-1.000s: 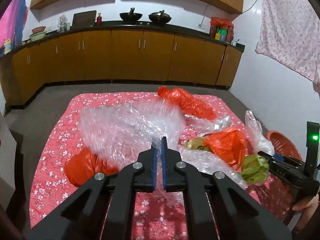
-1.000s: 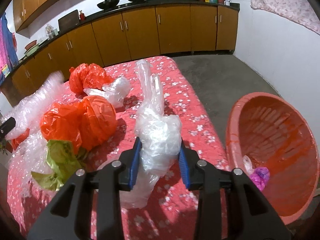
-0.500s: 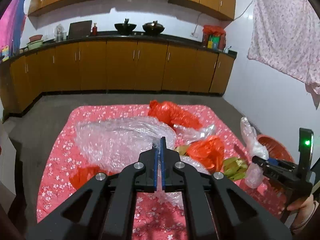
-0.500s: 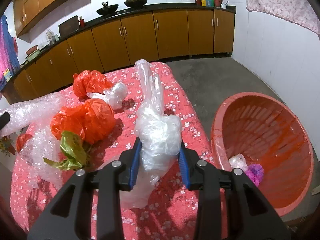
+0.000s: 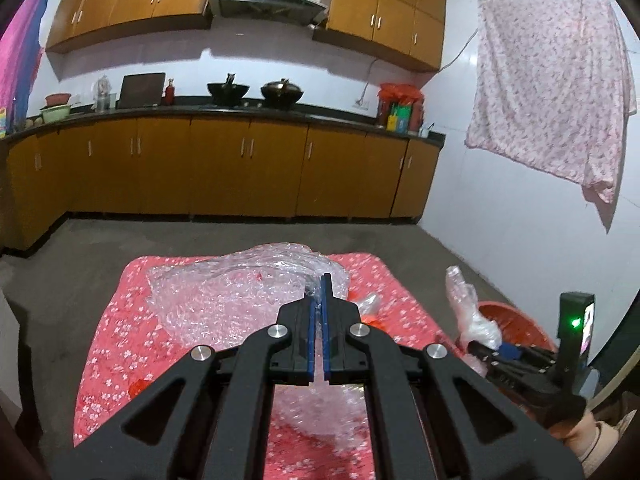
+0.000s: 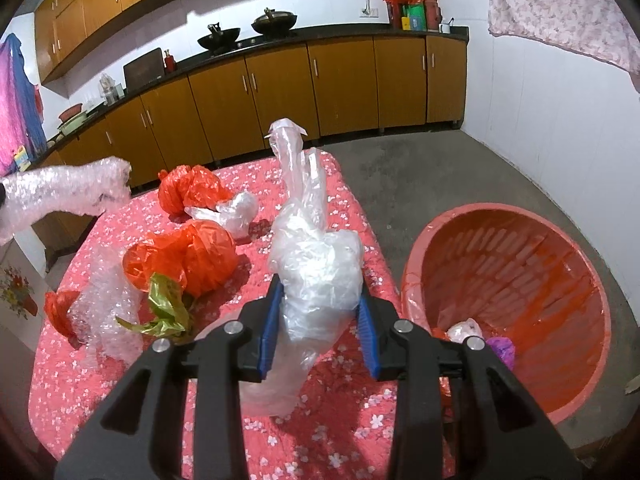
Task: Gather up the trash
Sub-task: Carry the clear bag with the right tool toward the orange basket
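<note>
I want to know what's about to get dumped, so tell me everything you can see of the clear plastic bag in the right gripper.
The clear plastic bag is thin, crinkled, see-through film, bunched into a wad. The right gripper is shut on its middle, blue fingers pressing both sides. A twisted neck sticks up above the wad and a loose tail hangs below, over the floral tablecloth. It looks empty. The red basket stands to its right.

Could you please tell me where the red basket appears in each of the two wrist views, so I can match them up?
Left wrist view: the red basket peeks out at lower right, mostly hidden behind the right gripper and its clear plastic bag.
Right wrist view: the red basket fills the right side, standing on the floor beside the table.
Shared landmark: the flowered red tablecloth.
</note>
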A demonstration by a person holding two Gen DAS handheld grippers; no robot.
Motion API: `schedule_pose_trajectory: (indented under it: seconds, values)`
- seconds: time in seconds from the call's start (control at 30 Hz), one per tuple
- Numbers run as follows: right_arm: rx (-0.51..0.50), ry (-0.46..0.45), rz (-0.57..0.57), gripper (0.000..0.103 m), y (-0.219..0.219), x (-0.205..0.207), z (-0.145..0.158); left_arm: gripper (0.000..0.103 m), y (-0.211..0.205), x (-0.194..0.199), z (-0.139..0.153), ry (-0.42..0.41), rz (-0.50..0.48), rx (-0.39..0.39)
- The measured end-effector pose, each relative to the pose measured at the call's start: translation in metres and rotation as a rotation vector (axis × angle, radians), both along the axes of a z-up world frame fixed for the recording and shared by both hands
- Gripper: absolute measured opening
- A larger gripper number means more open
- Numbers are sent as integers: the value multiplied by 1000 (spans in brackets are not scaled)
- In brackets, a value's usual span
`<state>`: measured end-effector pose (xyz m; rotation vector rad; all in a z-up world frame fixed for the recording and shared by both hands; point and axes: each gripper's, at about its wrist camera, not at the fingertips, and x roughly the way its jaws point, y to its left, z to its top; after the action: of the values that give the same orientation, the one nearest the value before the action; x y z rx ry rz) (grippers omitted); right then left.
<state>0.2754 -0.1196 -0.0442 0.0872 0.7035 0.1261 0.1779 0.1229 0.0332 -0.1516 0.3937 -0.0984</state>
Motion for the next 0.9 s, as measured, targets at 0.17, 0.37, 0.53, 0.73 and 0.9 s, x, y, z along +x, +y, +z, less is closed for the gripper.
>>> schedule_pose_trajectory:
  seconds: [0.17, 0.37, 0.53, 0.73, 0.9]
  values:
    - [3, -20, 1, 34, -6, -7, 6, 2, -9, -3, 7, -26, -27, -7]
    - [-3, -40, -4, 34, -16, -14, 13, 2, -22, -2, 7, -33, -67, -15]
    - [-28, -57, -17, 34, -27, -19, 19, 2, -45, 5, 3, -27, -119, -11]
    - [-63, -74, -58, 34, -50, -27, 26, 2, -81, 16, -6, -1, -197, -16]
    - [-71, -84, -113, 34, -79, -35, 33, 2, -113, 27, -12, 18, -268, -25]
